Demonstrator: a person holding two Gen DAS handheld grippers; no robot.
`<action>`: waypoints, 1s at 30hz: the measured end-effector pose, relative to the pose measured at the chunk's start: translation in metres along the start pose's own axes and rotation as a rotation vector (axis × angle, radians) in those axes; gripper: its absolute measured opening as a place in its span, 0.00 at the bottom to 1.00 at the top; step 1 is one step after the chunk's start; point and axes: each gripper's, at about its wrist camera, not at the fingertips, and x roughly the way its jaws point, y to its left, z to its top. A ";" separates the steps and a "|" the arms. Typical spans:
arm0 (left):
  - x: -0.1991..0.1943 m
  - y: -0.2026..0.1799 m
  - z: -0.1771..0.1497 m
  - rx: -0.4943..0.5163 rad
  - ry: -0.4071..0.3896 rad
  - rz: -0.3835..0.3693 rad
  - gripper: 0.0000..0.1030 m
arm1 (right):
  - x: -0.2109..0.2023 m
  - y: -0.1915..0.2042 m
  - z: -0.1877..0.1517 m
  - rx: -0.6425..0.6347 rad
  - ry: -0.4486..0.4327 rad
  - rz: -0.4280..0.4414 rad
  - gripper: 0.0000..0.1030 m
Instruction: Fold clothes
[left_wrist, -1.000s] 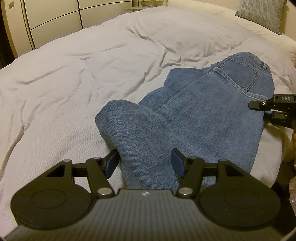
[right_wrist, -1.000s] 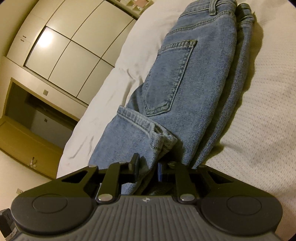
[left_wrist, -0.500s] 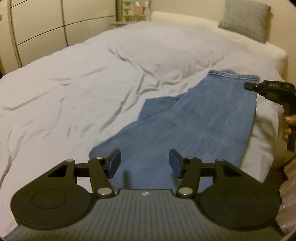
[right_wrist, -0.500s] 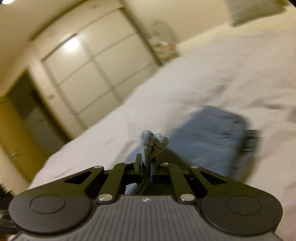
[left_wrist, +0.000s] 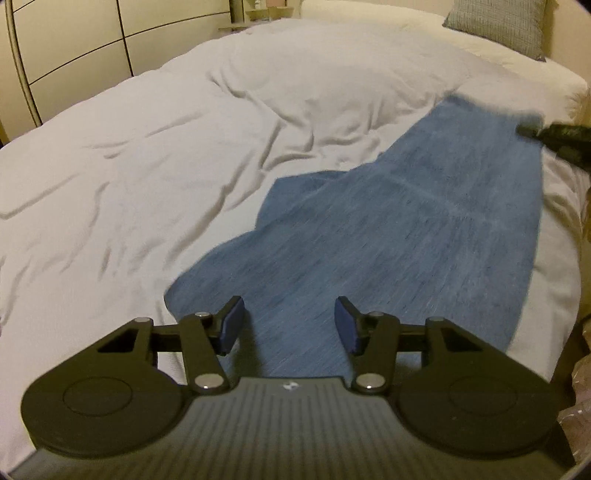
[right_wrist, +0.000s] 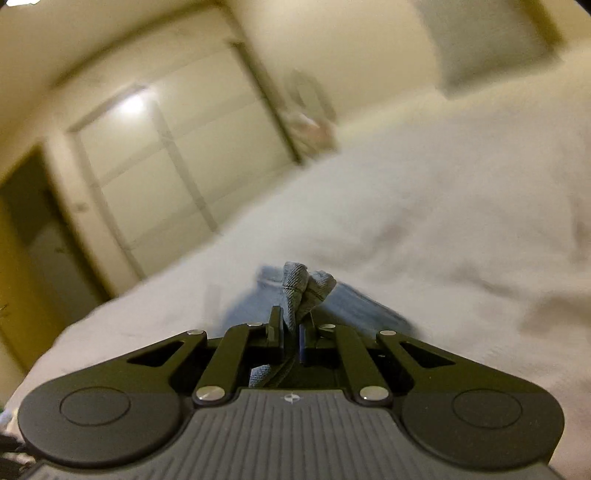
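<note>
Jeans (left_wrist: 406, 229) flat on bed (left_wrist: 147, 166), long axis running 6 to 1 o'clock from left gripper (left_wrist: 288, 325). Left jaws half-wide, closing, nothing between, near end just ahead. Right gripper (right_wrist: 291, 332) jaws clamp far hem at 1 o'clock.

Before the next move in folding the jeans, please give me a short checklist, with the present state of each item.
1. Right gripper shut on the jeans: ok, a bunch of denim stands up between its closed jaws.
2. Left gripper free: ok, jaws closing, nothing pinched; denim lies under them.
3. Jeans lie flat on the bed cover: ok in the left wrist view, where the cloth stretches out long.
4. Near end of the jeans aligned: cannot tell, the left gripper hides it.
5. Sharp view of the far end: not ok, blurred.
</note>
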 end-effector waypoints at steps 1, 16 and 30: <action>0.004 -0.002 0.000 0.003 0.007 0.003 0.47 | 0.006 -0.014 -0.002 0.052 0.035 -0.009 0.05; 0.009 0.007 -0.007 0.002 0.008 0.009 0.47 | 0.001 -0.026 -0.015 0.122 0.022 -0.112 0.03; -0.005 0.013 -0.010 0.001 -0.002 0.011 0.47 | 0.017 0.030 -0.018 -0.275 0.142 -0.239 0.44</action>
